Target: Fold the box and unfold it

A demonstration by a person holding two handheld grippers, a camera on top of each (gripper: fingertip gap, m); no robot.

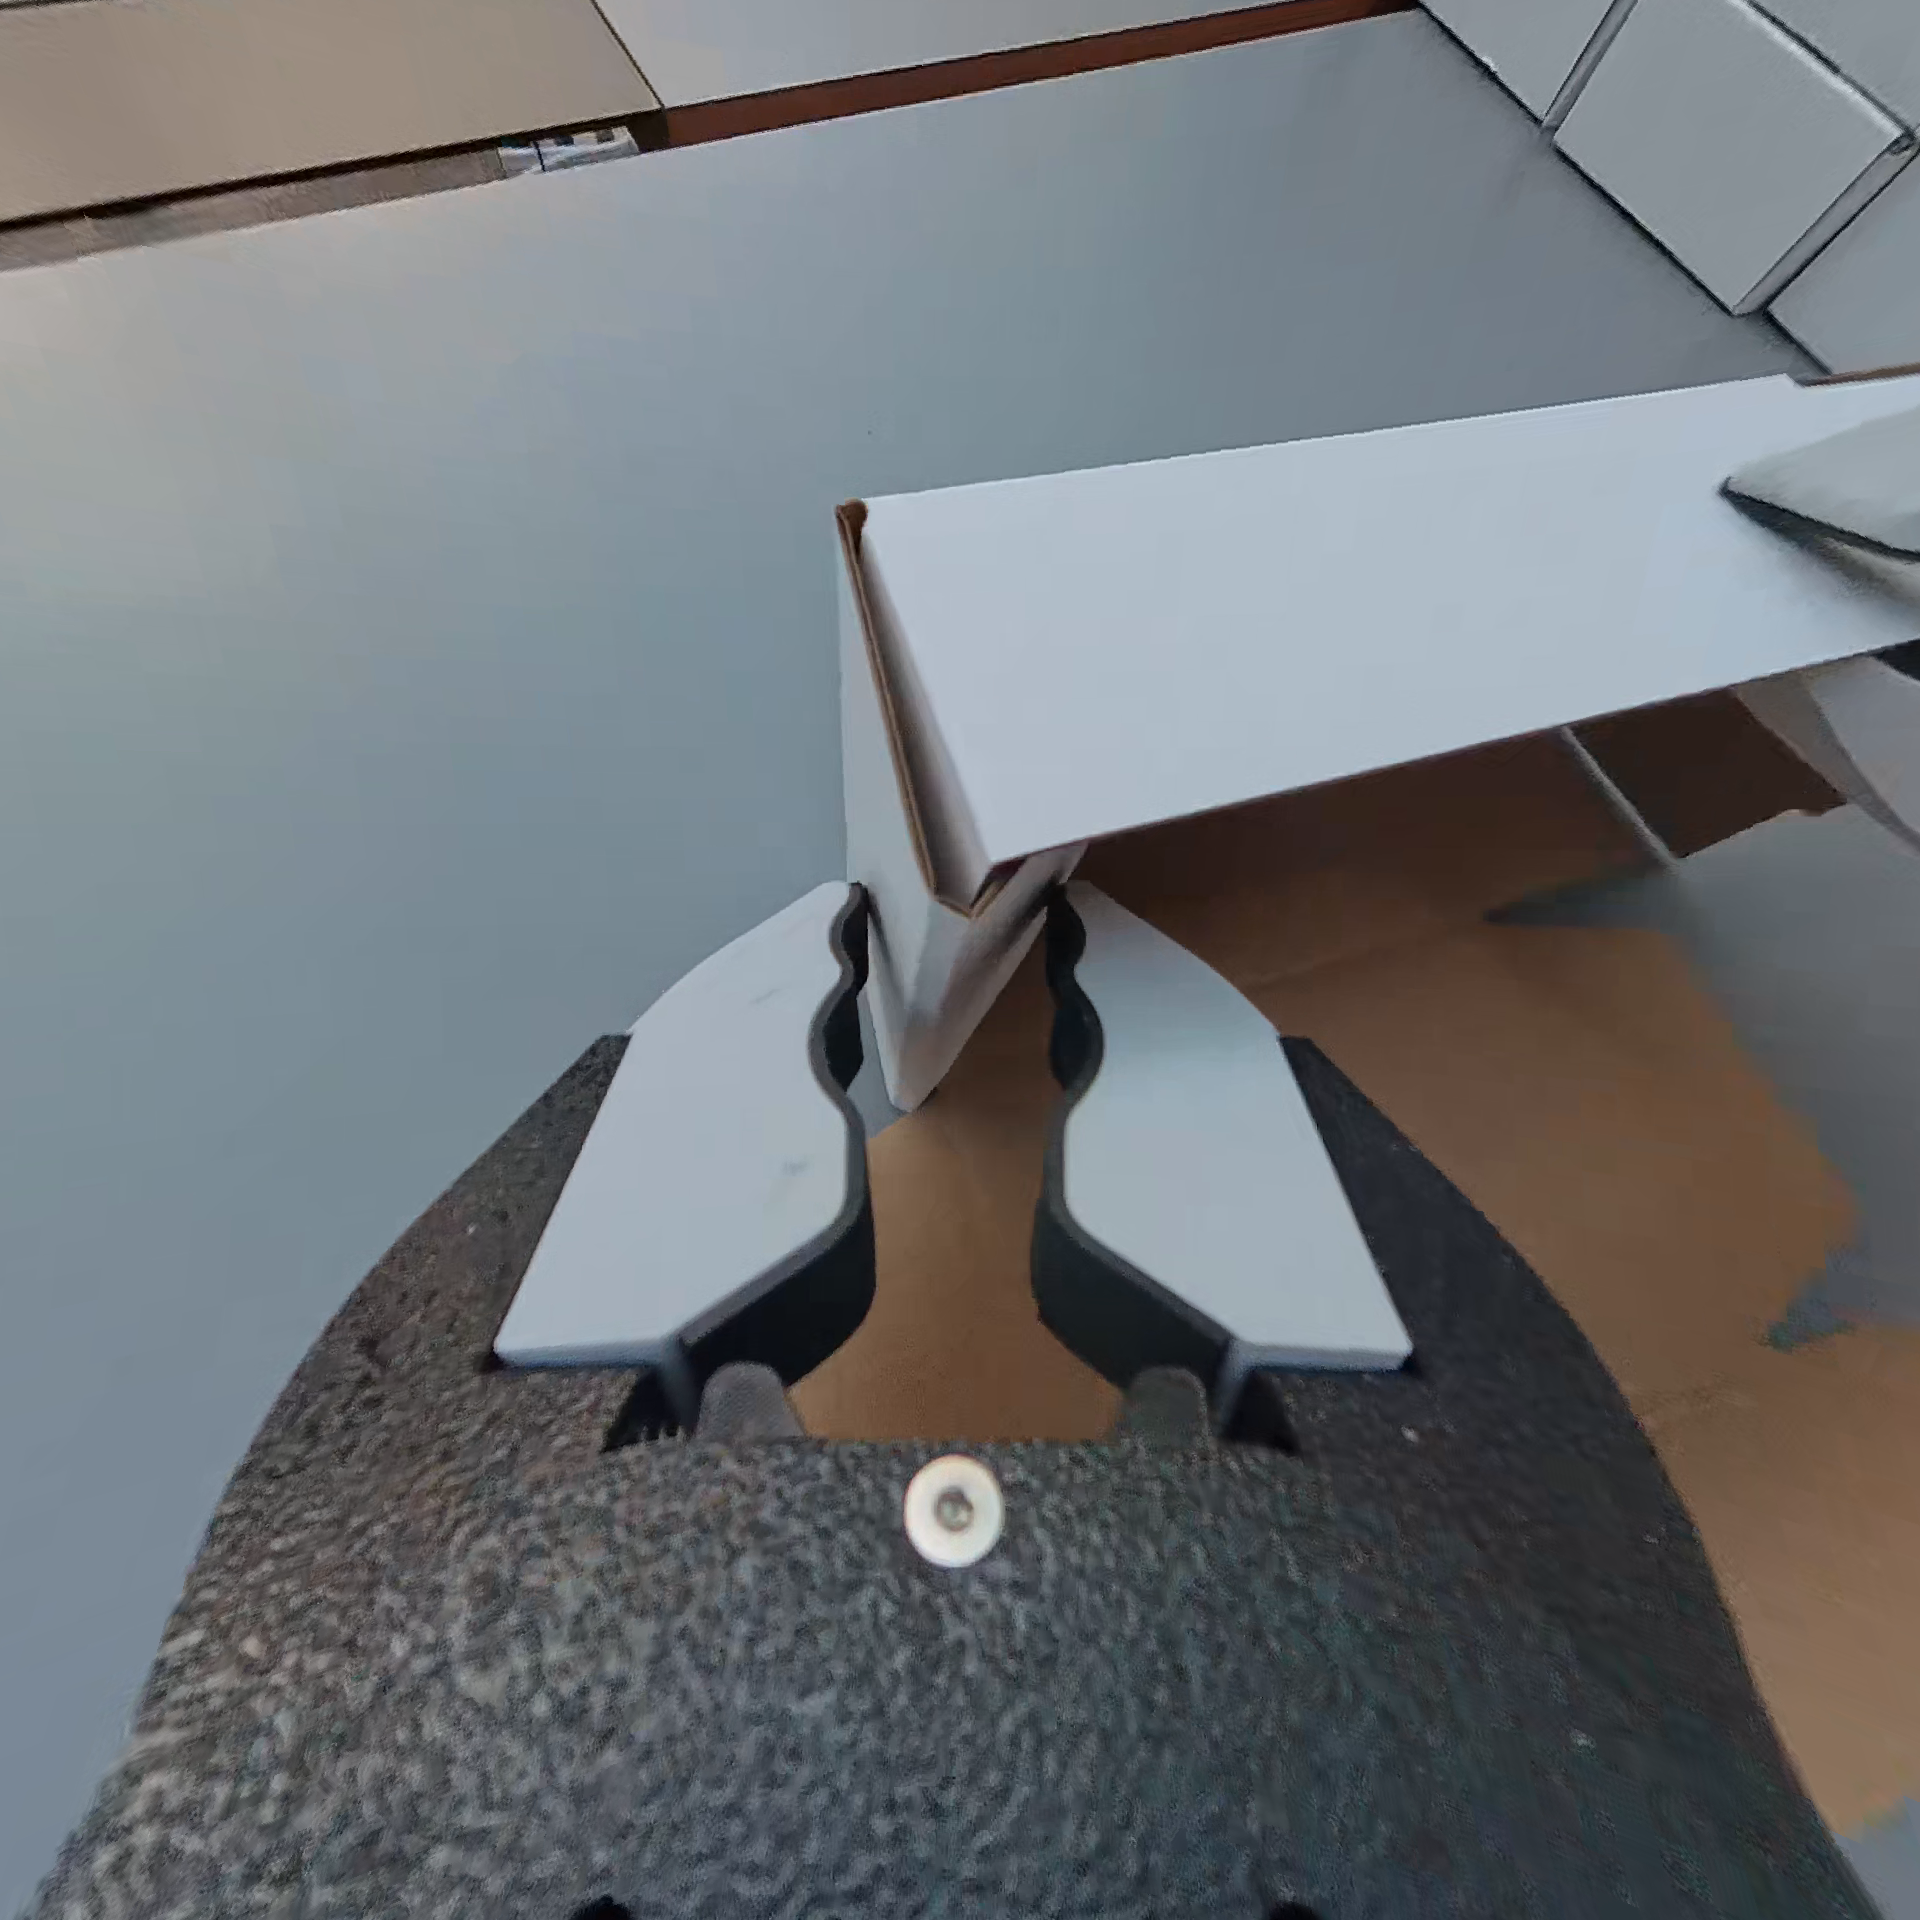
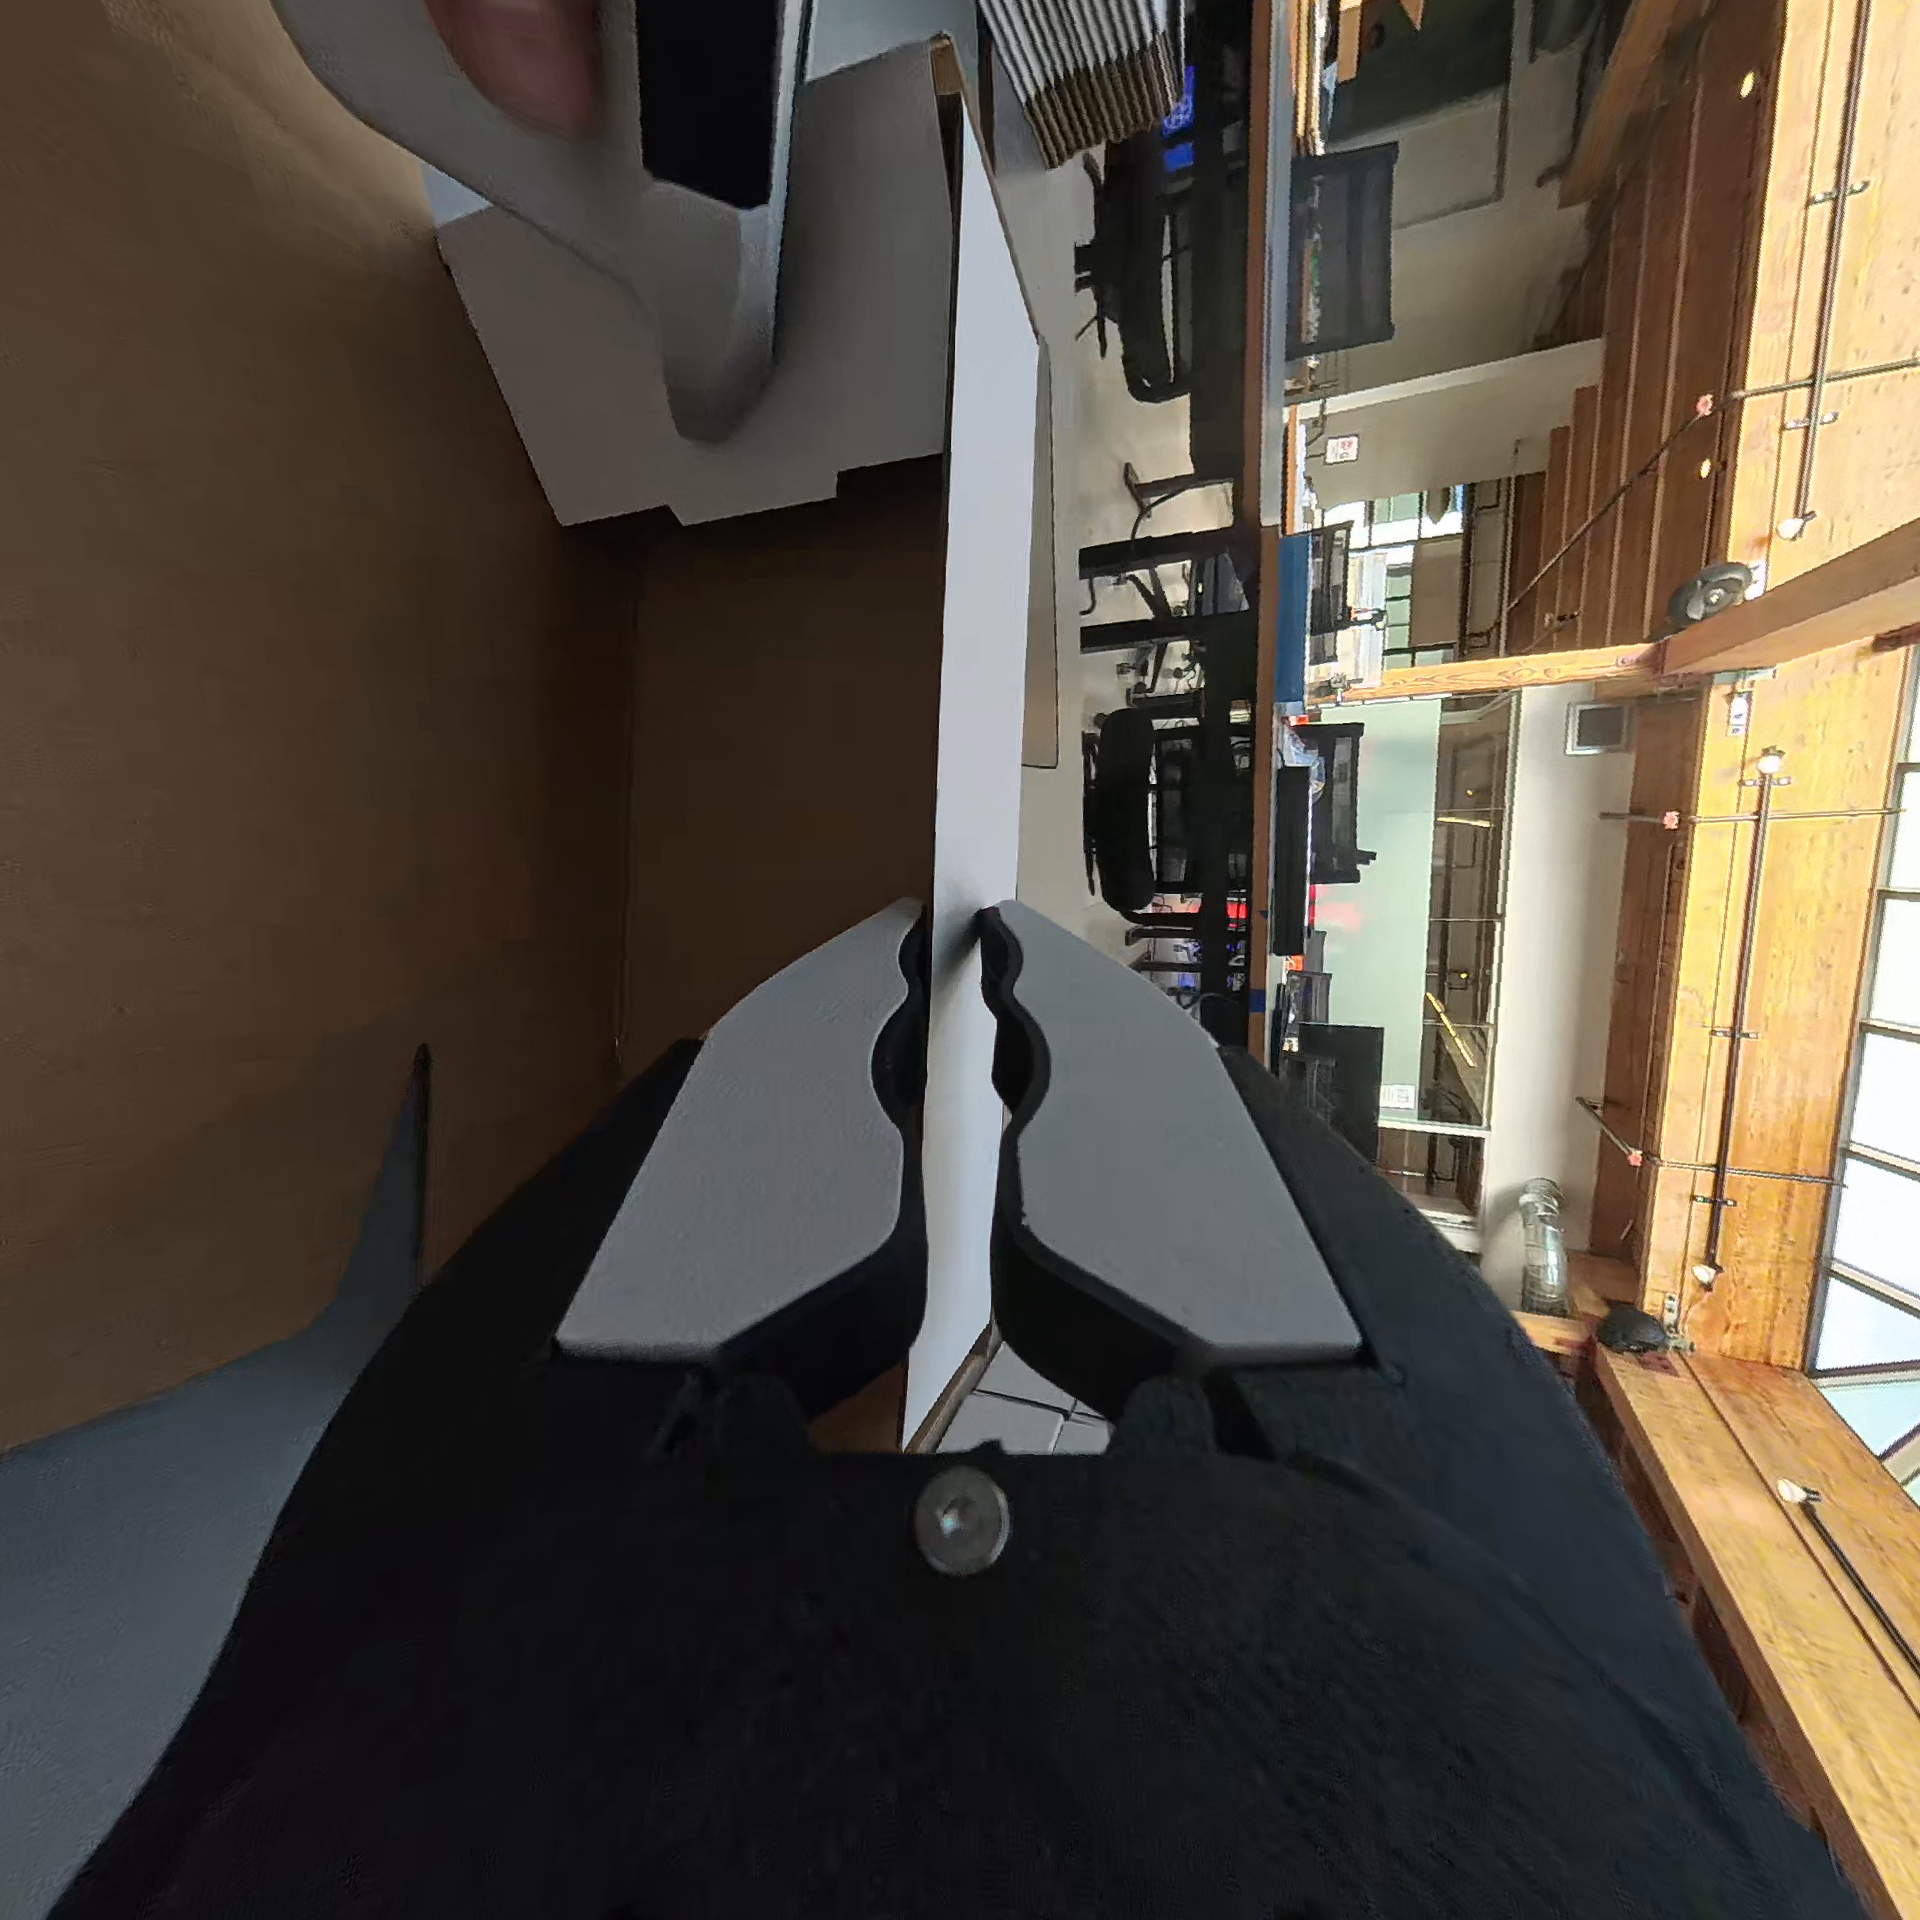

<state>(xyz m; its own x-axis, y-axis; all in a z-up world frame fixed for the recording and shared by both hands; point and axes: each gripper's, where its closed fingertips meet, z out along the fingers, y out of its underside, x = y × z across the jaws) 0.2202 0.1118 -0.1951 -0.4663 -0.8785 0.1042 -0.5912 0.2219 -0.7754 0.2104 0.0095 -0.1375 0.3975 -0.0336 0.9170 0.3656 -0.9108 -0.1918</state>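
The cardboard box [image 1: 1299, 623], white outside and brown inside, lies partly folded on the grey table [image 1: 416, 675]. In the left wrist view my left gripper [image 1: 956, 914] is shut on the box's folded left corner, where the side flap meets the raised long wall. One fingertip [image 1: 1839, 509] of the right gripper presses on that wall at the far right. In the right wrist view my right gripper [image 2: 951, 925] is shut on the same white wall [image 2: 987, 623], seen edge-on, with the brown box floor [image 2: 312, 727] to its left. The left gripper [image 2: 717, 208] shows at the top.
Folded white boxes [image 1: 1714, 145] are stacked at the table's far right. Flat cardboard sheets [image 1: 312, 83] lie at the far left. In the right wrist view, office chairs [image 2: 1132, 821], desks and a wooden wall [image 2: 1662, 727] stand beyond the table.
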